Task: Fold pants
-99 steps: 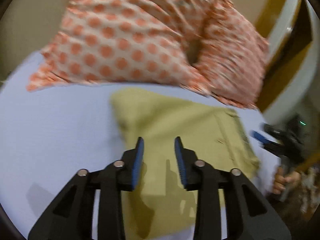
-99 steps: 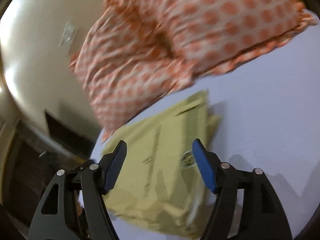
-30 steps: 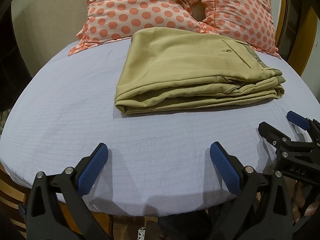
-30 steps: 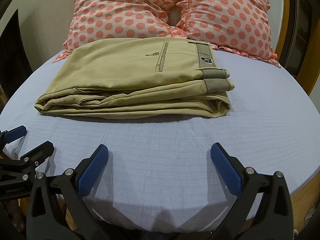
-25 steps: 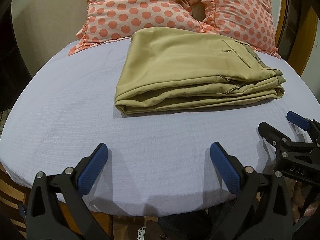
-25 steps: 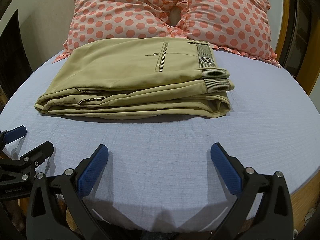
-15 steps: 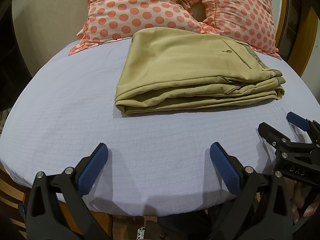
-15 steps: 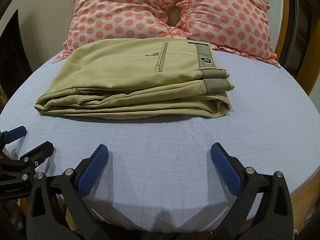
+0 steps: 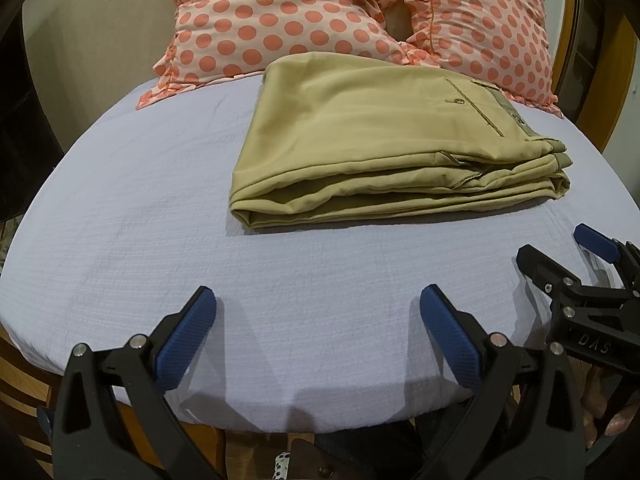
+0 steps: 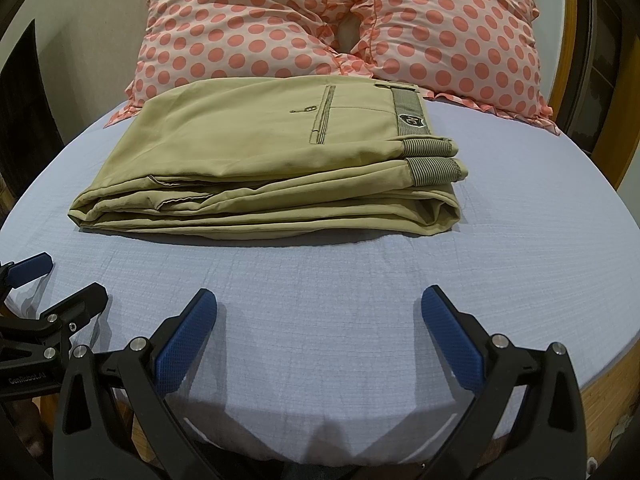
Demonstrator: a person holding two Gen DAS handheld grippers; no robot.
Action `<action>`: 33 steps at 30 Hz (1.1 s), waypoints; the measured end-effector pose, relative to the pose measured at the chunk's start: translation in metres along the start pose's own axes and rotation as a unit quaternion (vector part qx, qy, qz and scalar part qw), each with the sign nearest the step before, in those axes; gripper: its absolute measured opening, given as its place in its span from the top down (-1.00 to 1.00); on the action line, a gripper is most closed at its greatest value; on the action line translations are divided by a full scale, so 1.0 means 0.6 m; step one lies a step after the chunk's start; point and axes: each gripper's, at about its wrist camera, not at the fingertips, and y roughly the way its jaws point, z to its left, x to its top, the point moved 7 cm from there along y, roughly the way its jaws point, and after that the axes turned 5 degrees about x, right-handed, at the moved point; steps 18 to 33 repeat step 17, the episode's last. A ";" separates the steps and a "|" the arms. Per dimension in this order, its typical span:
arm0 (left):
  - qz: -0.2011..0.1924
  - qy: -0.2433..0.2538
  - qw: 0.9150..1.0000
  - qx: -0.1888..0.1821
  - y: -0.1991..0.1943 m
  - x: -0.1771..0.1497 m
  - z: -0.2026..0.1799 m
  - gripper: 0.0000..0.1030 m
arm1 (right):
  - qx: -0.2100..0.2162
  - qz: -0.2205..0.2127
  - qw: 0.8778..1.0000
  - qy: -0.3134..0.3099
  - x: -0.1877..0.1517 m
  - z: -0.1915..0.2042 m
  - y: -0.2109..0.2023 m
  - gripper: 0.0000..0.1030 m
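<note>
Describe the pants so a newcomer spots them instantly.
On the bed's pale blue sheet, just in front of two pink polka-dot pillows, lies one flat folded stack: the pants. They are the only plain khaki item, with a striped waistband at the right end.

A bed [image 9: 120, 240] covered with a pale lavender sheet [image 10: 520, 220] carried folded khaki pants [image 10: 260, 152] near its middle. Two orange polka-dot pillows [image 10: 248, 28] lay side by side at the head end, their lower edges touching the pants.
</note>
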 end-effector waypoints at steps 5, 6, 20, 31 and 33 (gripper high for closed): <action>0.000 0.000 1.000 0.000 0.000 0.000 0.000 -0.97 | 0.001 0.000 1.000 -0.001 0.000 -0.001 0.000 -0.97; 0.000 0.000 1.000 0.000 0.001 0.000 0.000 -0.97 | 0.001 0.000 1.000 -0.001 0.000 -0.001 0.000 -0.97; 0.003 0.001 1.000 0.000 0.002 0.000 0.000 -0.97 | 0.000 0.000 1.000 0.000 0.000 -0.001 0.001 -0.97; 0.003 0.001 1.000 0.000 0.002 0.000 0.000 -0.97 | 0.000 0.000 1.000 0.000 0.000 -0.001 0.001 -0.97; 0.003 0.001 1.000 0.000 0.002 0.000 0.000 -0.97 | 0.000 0.000 1.000 0.000 0.000 -0.001 0.001 -0.97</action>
